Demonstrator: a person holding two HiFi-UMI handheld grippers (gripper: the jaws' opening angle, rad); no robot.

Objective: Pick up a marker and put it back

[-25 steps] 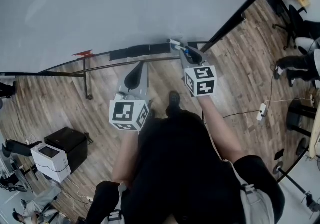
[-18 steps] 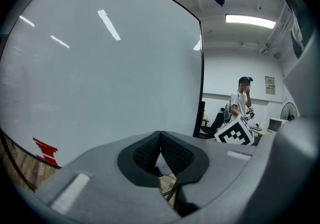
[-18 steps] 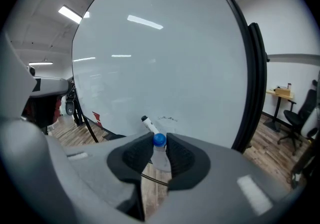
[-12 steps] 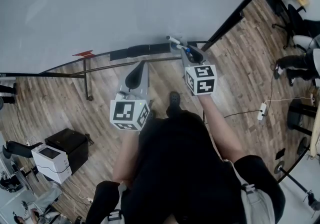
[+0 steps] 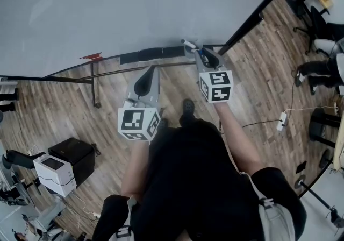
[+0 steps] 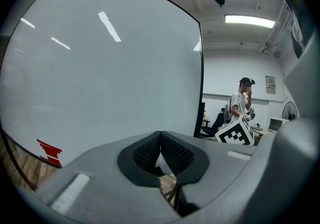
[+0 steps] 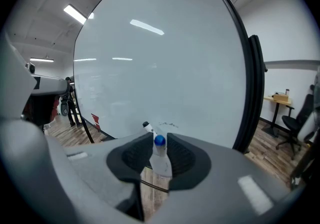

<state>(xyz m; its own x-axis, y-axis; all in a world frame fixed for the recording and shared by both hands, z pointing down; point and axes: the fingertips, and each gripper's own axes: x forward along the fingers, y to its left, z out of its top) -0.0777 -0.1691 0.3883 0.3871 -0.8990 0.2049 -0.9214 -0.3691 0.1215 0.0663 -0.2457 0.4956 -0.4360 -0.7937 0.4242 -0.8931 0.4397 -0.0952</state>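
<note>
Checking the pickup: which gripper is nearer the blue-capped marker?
Right. The right gripper holds the blue-capped marker between its jaws, which have just opened slightly; the left gripper, shut and empty, is off to its left.

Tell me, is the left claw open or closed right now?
Shut. In the left gripper view, the left gripper has its dark pads meeting at the tips, with nothing held between them.

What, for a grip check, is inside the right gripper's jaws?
A blue-ended white marker sits in the right gripper, whose jaws have just been opening. Its lower end is covered.
</note>
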